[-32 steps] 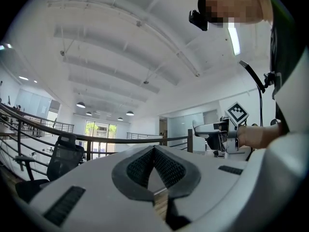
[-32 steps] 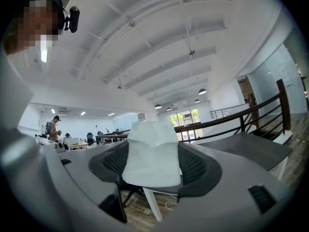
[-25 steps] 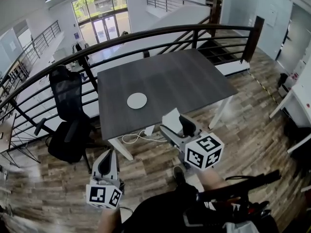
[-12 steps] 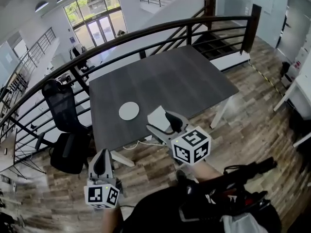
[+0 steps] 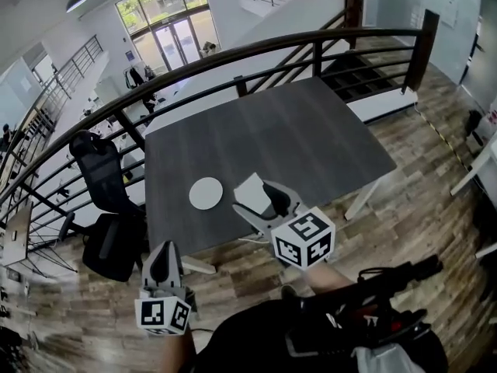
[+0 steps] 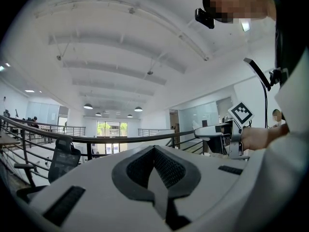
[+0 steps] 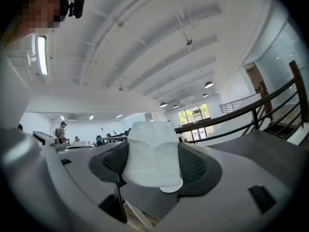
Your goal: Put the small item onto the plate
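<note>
The small item [image 7: 150, 153] is a white, soft-looking packet with rounded corners and a crease across its middle, a little puffed. It sits in the centre of the right gripper view, pinched on both sides by the dark ribbed pads [image 7: 193, 166] of the right gripper [image 5: 253, 200], whose jaws stand wide apart around it. In the head view this gripper and its load are just below the middle of the frame, over the near edge of the dark table [image 5: 295, 138], just right of the round white plate [image 5: 206, 193]. The left gripper [image 5: 164, 264], at lower left over the wooden floor [image 5: 404, 208], has its jaws pressed together, empty.
</note>
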Motion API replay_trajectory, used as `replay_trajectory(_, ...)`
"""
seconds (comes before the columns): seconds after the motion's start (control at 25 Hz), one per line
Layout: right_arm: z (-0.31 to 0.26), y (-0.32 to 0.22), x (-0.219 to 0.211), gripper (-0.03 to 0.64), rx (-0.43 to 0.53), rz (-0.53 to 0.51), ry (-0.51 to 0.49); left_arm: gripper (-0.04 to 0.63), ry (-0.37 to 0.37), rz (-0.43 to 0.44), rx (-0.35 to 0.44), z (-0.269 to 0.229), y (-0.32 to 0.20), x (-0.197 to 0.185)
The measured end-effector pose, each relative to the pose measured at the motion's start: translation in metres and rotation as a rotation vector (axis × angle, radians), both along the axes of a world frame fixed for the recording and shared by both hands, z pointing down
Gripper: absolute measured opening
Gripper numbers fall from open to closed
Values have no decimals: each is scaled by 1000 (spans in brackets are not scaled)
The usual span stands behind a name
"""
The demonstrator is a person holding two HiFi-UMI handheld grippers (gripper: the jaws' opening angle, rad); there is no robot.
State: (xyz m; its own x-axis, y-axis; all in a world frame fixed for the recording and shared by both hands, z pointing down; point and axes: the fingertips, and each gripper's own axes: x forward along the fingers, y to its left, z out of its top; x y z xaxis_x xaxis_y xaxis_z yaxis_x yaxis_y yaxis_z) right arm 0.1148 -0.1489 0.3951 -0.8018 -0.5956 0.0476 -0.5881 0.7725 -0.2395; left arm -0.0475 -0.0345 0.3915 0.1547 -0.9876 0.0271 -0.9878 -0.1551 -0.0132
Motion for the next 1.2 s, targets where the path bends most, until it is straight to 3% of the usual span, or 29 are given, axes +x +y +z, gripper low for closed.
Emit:
replay_trajectory(0.44, 14, -58, -7, 314, -16, -91, 1, 5, -8, -73, -39, 8, -44, 13)
replay_trajectory(0.76, 19, -85, -49, 314, -22, -72, 9, 5, 1, -68, -48, 13, -63, -33)
replay_trajectory(1.2, 18, -96, -115, 314, -15, 24, 45, 5, 15, 34, -30, 14, -83, -109)
